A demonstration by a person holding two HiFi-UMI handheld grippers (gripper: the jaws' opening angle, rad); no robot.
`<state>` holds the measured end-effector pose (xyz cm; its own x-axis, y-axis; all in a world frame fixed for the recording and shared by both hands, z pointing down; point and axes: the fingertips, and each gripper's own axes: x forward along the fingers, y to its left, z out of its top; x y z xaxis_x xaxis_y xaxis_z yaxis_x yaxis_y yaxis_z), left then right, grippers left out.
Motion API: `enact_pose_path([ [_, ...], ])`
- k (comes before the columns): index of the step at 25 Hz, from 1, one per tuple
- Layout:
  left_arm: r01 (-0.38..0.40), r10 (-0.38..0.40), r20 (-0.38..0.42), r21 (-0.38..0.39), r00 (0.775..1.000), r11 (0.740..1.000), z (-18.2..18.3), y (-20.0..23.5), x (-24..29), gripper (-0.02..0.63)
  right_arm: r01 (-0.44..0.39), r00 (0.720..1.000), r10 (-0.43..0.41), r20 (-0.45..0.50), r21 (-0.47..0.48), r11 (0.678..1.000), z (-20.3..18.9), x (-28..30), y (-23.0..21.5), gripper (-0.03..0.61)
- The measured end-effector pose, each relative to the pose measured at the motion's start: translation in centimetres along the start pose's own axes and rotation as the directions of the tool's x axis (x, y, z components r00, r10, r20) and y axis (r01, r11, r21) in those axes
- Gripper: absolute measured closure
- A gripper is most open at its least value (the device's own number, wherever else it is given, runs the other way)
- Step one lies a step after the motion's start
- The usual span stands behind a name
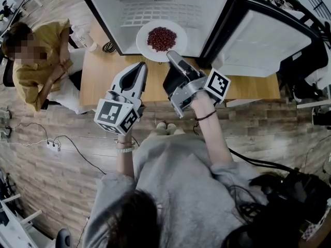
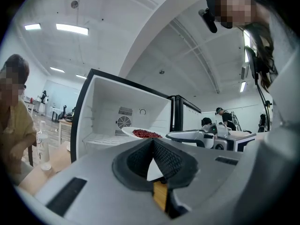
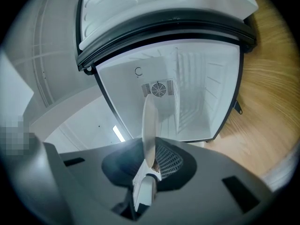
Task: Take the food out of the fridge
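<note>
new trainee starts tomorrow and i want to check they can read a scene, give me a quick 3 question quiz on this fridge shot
1. Multiple choice: what are the right tongs shut on?
A. the rim of the round white plate of red food
B. a wire shelf
C. nothing

2. True or false: the left tongs also grip the plate.

3. Fill in the blank: the door of the white mini fridge on the wooden table stands ____.

Key: 1 A; 2 false, the left tongs are shut on nothing, short of the plate; 3 open.
</note>
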<state>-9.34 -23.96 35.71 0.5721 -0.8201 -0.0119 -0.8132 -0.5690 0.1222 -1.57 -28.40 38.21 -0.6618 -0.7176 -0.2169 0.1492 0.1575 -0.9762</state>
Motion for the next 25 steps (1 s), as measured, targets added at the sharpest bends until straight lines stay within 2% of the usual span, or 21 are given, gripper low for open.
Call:
enact_pose_path([
  [25, -0.009, 0.009, -0.002, 0.009, 1.0, 1.0, 0.1, -1.2, -0.2, 0.606, -0.009, 1.0, 0.01, -0.009, 0.021, 1.0, 0.0, -0.9, -0.3, 0.514],
])
